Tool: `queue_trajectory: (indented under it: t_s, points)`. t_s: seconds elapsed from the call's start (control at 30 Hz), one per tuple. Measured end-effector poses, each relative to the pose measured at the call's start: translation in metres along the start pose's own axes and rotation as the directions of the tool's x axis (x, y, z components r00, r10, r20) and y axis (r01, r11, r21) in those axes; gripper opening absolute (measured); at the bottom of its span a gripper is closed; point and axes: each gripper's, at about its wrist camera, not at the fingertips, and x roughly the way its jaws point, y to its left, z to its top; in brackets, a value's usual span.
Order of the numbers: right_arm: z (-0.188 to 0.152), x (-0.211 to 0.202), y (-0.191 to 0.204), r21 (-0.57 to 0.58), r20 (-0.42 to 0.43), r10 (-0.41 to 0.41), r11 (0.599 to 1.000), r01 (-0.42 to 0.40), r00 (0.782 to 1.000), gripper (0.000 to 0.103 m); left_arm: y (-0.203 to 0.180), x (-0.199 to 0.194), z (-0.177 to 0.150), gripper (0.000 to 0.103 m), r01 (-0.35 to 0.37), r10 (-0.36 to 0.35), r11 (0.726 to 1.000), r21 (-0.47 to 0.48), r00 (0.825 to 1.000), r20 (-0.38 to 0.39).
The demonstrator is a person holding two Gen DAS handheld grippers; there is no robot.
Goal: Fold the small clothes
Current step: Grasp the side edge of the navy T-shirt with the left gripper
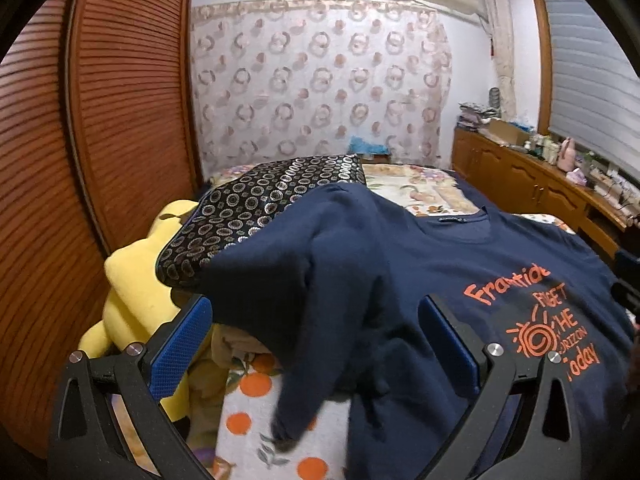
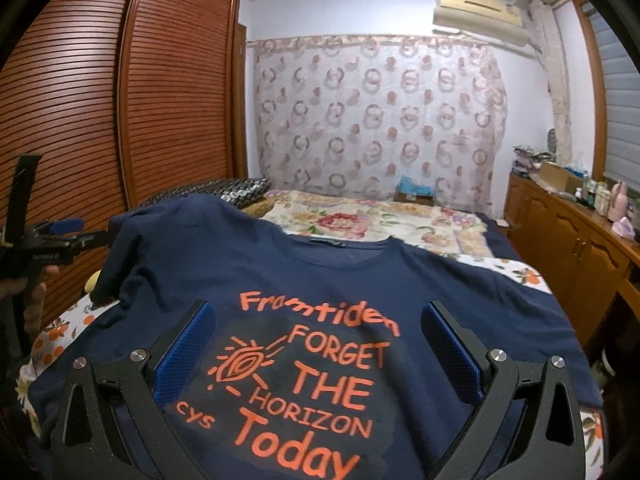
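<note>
A navy T-shirt [image 2: 320, 280] with orange print lies face up on the bed, collar toward the far wall. It also shows in the left wrist view [image 1: 460, 272], where its left sleeve [image 1: 304, 264] is bunched up in front of my left gripper [image 1: 316, 328]. That gripper is open, its blue pads either side of the sleeve, gripping nothing. My right gripper [image 2: 320, 344] is open and empty, hovering over the printed chest. The left gripper also shows at the left edge of the right wrist view [image 2: 60, 232].
The bed has an orange-print blanket [image 1: 256, 400] and a floral quilt [image 2: 380, 220]. A dark patterned pillow [image 1: 260, 208] and a yellow plush toy [image 1: 132, 300] lie at the left. A louvred wooden wardrobe [image 2: 120, 100] stands left, a cluttered wooden cabinet [image 2: 568, 240] right.
</note>
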Motion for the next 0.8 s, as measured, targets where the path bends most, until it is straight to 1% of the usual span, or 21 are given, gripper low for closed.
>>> queue_trajectory:
  t_s: [0.07,0.13,0.23,0.3,0.37,0.47,0.53,0.67,0.7,0.73,0.77,0.8]
  points:
    - [0.000,0.005,-0.001,-0.004,-0.013,0.015,1.000,-0.015,1.000,0.102,0.009,0.005,0.004,0.099,0.025,-0.025,1.000,0.001,1.000,-0.009]
    - [0.002,0.011,-0.004,-0.020,-0.032,0.019,1.000,-0.020,0.999,0.102,0.018,0.012,0.010,0.089,0.039,-0.039,0.999,0.000,0.999,-0.027]
    - [0.006,0.021,-0.005,-0.037,-0.055,0.040,0.998,-0.042,0.998,0.102,0.030,0.023,0.019,0.078,0.051,-0.051,0.999,0.001,0.998,-0.045]
    - [0.010,0.025,-0.008,-0.042,-0.064,0.050,0.998,-0.053,0.997,0.102,0.034,0.030,0.023,0.077,0.062,-0.061,0.998,0.011,0.996,-0.059]
    - [0.014,0.028,-0.010,-0.051,-0.065,0.057,0.997,-0.060,0.996,0.102,0.037,0.038,0.025,0.073,0.055,-0.053,0.998,0.033,0.996,-0.077]
    - [0.019,0.029,-0.009,-0.066,-0.062,0.069,0.995,-0.073,0.996,0.102,0.041,0.049,0.024,0.064,0.051,-0.044,0.997,0.054,0.992,-0.117]
    - [0.019,0.028,-0.008,-0.075,-0.058,0.072,0.994,-0.077,0.996,0.102,0.046,0.051,0.024,0.057,0.069,-0.061,0.996,0.051,0.988,-0.139]
    - [0.012,0.026,-0.004,-0.079,-0.051,0.077,0.994,-0.081,0.996,0.102,0.050,0.048,0.022,0.053,0.083,-0.073,0.995,0.061,0.985,-0.157]
    - [0.011,0.026,-0.004,-0.080,-0.053,0.077,0.994,-0.081,0.996,0.102,0.051,0.048,0.022,0.049,0.086,-0.074,0.994,0.067,0.984,-0.160]
    - [0.010,0.026,-0.003,-0.081,-0.054,0.077,0.993,-0.081,0.996,0.102,0.051,0.047,0.022,0.038,0.090,-0.077,0.993,0.074,0.984,-0.161]
    - [0.010,0.026,-0.002,-0.081,-0.055,0.077,0.993,-0.081,0.996,0.102,0.050,0.047,0.021,0.032,0.095,-0.082,0.992,0.079,0.983,-0.164]
    - [0.011,0.027,0.000,-0.082,-0.057,0.075,0.993,-0.079,0.996,0.102,0.051,0.046,0.022,0.018,0.099,-0.083,0.991,0.085,0.982,-0.167]
